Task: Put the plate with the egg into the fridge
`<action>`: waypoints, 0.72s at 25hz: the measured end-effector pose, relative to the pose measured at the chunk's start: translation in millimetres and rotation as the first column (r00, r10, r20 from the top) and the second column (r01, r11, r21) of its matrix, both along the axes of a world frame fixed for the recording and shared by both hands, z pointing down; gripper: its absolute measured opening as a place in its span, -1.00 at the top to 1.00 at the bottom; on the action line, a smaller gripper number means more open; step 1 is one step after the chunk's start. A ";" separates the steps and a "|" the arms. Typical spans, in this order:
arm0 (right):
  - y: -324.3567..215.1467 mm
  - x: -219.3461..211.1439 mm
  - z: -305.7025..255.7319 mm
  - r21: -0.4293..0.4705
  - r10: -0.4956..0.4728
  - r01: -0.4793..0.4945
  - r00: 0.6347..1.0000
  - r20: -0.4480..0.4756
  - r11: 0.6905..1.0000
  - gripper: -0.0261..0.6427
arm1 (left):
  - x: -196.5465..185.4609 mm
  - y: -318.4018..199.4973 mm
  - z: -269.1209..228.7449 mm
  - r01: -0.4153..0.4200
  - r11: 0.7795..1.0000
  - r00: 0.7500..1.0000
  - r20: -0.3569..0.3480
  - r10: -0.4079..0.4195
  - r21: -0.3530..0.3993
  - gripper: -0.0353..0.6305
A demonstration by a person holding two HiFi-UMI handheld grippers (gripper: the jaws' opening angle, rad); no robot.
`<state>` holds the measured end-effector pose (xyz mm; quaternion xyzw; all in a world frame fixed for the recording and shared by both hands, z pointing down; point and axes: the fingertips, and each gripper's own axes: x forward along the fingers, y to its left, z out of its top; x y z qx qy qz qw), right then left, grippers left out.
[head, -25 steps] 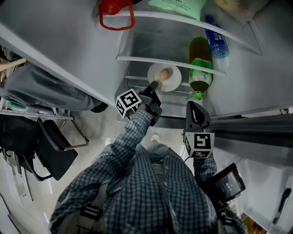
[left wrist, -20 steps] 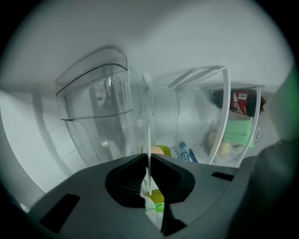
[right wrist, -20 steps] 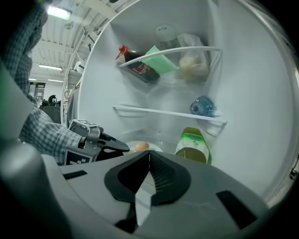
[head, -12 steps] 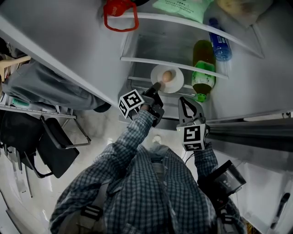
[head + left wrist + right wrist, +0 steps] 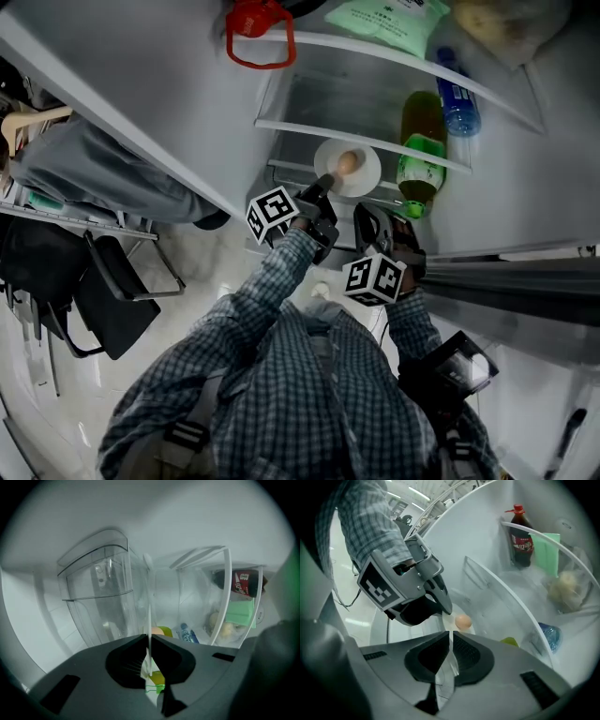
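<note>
A white plate carrying a brown egg hangs level over the lower fridge shelf. My left gripper is shut on its near-left rim. In the left gripper view the rim runs edge-on between the closed jaws of that gripper, with the egg just beyond. My right gripper is shut and holds nothing, just short of the plate's near edge. The right gripper view looks past that gripper to the egg and the left gripper.
A green bottle lies right of the plate, and a blue water bottle lies on the shelf above. A glass shelf edge runs just above the plate. Higher up are a red-handled object and a green packet. The open door is at left.
My right gripper has swung left and forward, from beside my body to just below the plate. The left gripper has nudged the plate slightly further in.
</note>
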<state>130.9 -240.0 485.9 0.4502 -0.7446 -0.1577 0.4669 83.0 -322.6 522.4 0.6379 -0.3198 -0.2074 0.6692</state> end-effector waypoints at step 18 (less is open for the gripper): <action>-22.5 -3.9 31.9 -0.020 -0.080 0.078 0.966 -0.245 0.997 0.69 | 3.0 -0.5 0.0 0.008 1.000 1.000 -0.003 -0.008 -0.009 0.81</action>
